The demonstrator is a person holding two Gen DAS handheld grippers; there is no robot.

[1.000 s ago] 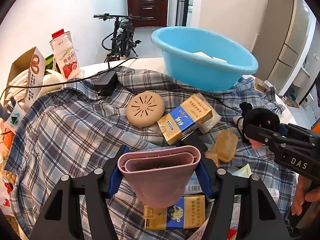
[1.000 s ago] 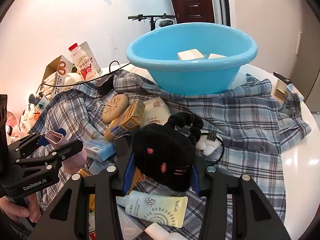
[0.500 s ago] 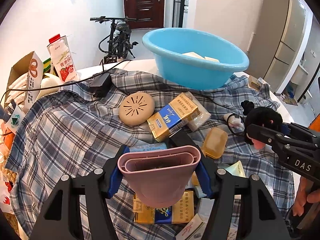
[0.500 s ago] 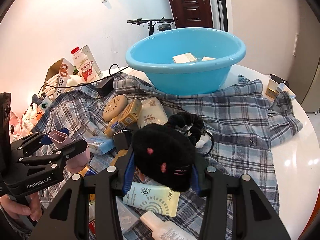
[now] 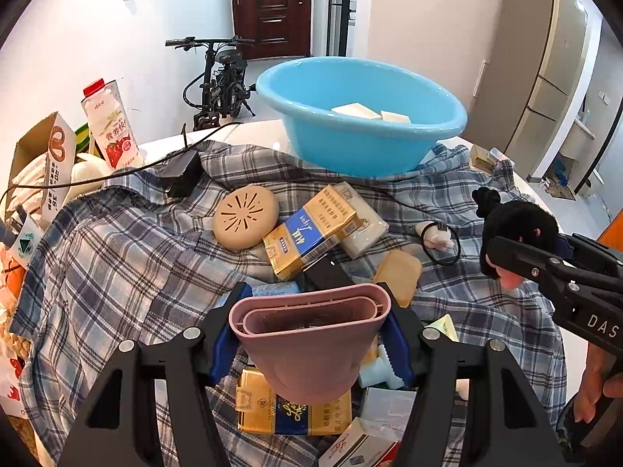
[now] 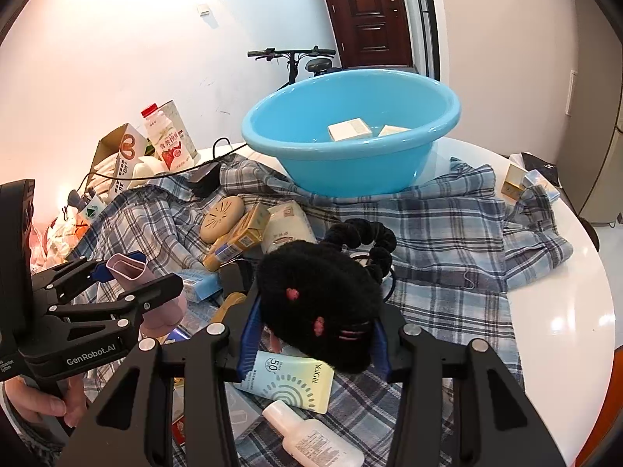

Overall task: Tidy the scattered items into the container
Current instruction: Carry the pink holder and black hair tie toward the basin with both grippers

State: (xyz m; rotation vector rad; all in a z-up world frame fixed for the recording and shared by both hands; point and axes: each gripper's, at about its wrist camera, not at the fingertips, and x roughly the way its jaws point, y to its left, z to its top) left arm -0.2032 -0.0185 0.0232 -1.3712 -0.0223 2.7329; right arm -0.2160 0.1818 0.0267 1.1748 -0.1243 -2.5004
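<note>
Now both grippers are loaded: the left gripper pinches a pink cup, the right gripper clamps a black plush. Far ahead sits the basin; the plush, seemingly soft, could squeeze free and drop short.

The room was bright with even daylight and shadows were soft. Glare sat on the white table. Both fisheye views bent hard at the edges, with dark corners. Focus stayed sharp throughout.
</note>
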